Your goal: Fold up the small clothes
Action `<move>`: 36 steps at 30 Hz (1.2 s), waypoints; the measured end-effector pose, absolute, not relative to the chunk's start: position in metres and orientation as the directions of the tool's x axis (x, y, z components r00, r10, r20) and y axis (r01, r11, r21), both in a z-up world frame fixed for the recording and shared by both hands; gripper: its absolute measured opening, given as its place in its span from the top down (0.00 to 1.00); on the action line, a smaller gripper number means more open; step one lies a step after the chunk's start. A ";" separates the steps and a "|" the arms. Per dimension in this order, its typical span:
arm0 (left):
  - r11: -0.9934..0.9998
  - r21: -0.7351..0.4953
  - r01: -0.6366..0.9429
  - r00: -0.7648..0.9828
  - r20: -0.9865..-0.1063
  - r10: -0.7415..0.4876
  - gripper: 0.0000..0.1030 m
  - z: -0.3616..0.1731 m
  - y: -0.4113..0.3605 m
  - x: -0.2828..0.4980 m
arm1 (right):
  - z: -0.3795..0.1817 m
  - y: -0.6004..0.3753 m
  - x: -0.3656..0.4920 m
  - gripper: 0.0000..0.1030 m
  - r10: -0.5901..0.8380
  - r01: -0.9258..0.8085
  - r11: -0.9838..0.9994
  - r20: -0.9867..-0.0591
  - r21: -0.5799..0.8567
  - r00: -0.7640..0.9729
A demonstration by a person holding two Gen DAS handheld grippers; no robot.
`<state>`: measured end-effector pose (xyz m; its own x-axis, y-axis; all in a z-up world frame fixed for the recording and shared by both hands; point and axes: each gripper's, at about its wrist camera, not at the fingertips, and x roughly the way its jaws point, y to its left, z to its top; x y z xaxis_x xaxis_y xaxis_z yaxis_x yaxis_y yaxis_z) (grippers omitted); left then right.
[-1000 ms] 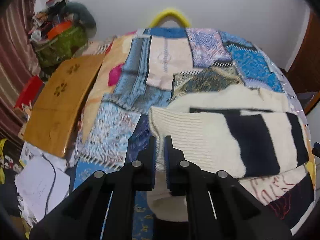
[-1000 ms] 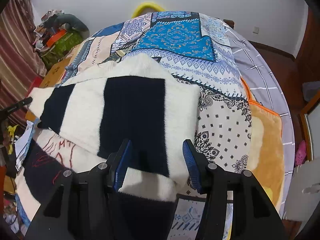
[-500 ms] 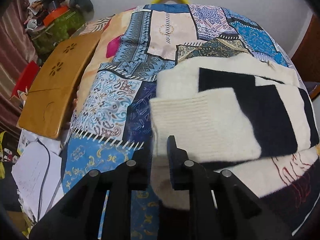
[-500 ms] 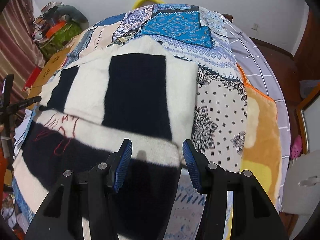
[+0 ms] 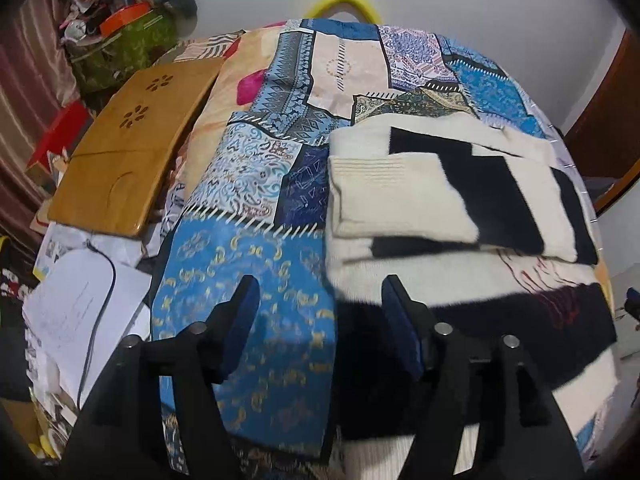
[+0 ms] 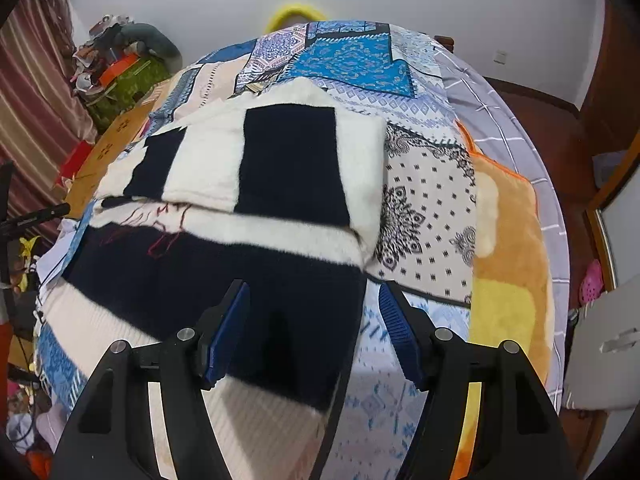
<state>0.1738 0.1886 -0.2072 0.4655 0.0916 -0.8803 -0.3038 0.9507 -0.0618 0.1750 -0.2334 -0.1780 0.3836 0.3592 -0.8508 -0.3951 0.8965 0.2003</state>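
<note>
The black-and-cream striped sweater point(image 5: 460, 208) lies on the quilted bed point(image 5: 248, 320), its upper part already doubled over the body; the lower hem half remains unfolded, so at least one fold is judged outstanding. Left gripper point(image 5: 320, 312) and right gripper point(image 6: 314, 312) have just been opening; both sets of fingers stand wide, gripping nothing, the sweater's near edges below them.

Black angular claw point(image 5: 320, 312) arms, blue ribbed pads point(image 6: 394, 320), silver screw heads.
</note>
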 end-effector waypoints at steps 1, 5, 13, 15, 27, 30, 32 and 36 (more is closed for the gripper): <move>0.950 -0.069 -0.304 0.464 -0.882 0.084 0.35 -0.206 0.189 0.171 | -0.178 -0.236 0.172 0.39 0.358 -0.391 0.898 -0.851 0.201 0.385; 0.947 -0.108 -0.303 0.464 -0.884 0.048 0.30 -0.207 0.186 0.157 | -0.183 -0.244 0.163 0.38 0.366 -0.368 0.902 -0.851 0.225 0.377; 0.944 -0.138 -0.298 0.406 -0.914 -0.005 0.29 -0.235 0.174 0.140 | -0.211 -0.243 0.149 0.39 0.399 -0.345 0.892 -0.868 0.292 0.296; 0.941 -0.158 -0.299 0.392 -0.919 -0.029 0.29 -0.243 0.171 0.138 | -0.216 -0.239 0.146 0.39 0.403 -0.351 0.888 -0.869 0.296 0.287; 0.931 -0.260 -0.258 0.360 -0.920 -0.158 0.31 -0.266 0.148 0.149 | -0.215 -0.226 0.145 0.62 0.469 -0.389 0.855 -0.833 0.344 0.293; 0.925 -0.274 -0.262 0.369 -0.914 -0.167 0.39 -0.265 0.147 0.150 | -0.214 -0.224 0.147 0.78 0.466 -0.401 0.854 -0.831 0.332 0.304; 0.924 -0.284 -0.255 0.375 -0.910 -0.176 0.48 -0.262 0.146 0.150 | -0.213 -0.222 0.149 0.87 0.463 -0.407 0.855 -0.829 0.323 0.314; 0.934 -0.259 -0.245 0.385 -0.910 -0.151 0.87 -0.254 0.144 0.151 | -0.209 -0.220 0.154 0.91 0.473 -0.420 0.849 -0.816 0.321 0.333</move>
<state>0.1509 0.1443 -0.2539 0.3851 -0.1509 -0.9105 -0.2453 0.9343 -0.2586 0.1541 -0.2204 -0.2086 0.3330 0.4729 -0.8158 -0.4201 0.8489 0.3207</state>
